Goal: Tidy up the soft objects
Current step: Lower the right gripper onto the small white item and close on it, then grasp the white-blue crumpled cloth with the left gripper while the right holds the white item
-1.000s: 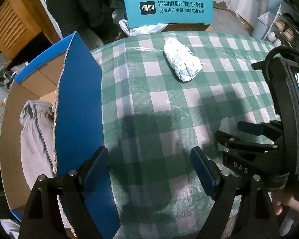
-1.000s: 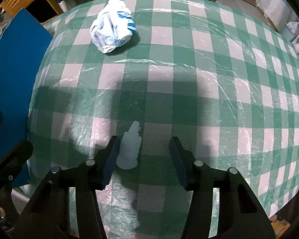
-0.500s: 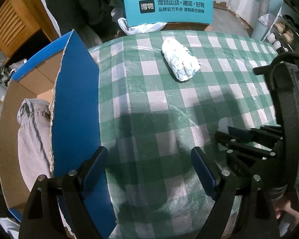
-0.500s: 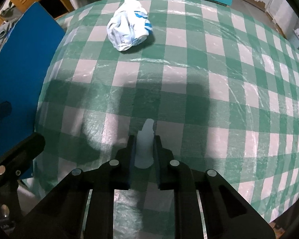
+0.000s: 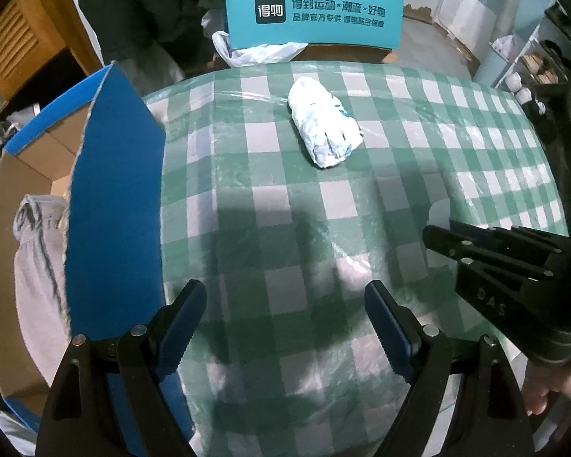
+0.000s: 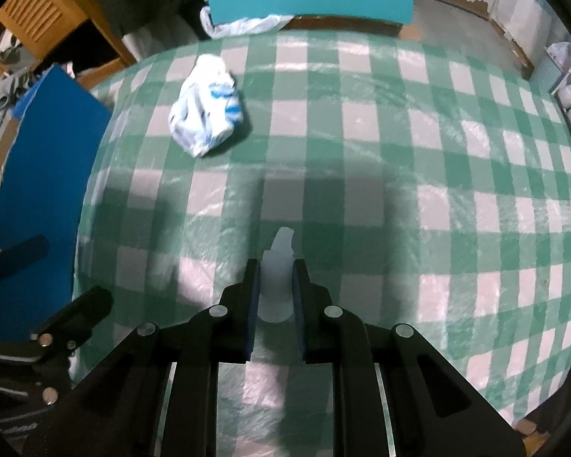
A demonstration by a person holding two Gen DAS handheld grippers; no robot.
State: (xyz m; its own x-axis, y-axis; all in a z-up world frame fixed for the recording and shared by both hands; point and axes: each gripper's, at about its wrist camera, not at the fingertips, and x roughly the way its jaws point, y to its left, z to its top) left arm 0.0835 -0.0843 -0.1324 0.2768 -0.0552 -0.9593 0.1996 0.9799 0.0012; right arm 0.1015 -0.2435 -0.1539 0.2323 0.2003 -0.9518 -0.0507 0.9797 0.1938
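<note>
One grey garment (image 5: pixel 38 266) already lies in the cardboard box (image 5: pixel 3 228) beside the table (image 5: pixel 285 228); the left hand-held gripper (image 5: pixel 285 304) hangs wide apart over bare cloth, a crumpled white-and-blue bundle (image 5: pixel 323 125) waiting, long axis running away. Right view: right hand-held gripper (image 6: pixel 276 289), jaws just closed, clamps a small white soft piece (image 6: pixel 279 266) pointing forward.

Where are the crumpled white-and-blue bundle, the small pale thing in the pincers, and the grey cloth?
crumpled white-and-blue bundle (image 6: pixel 206 113), right wrist view, its middle
small pale translucent piece (image 6: pixel 278 266), right wrist view, body between pads
grey cloth (image 5: pixel 38 278), left wrist view, middle fold
</note>
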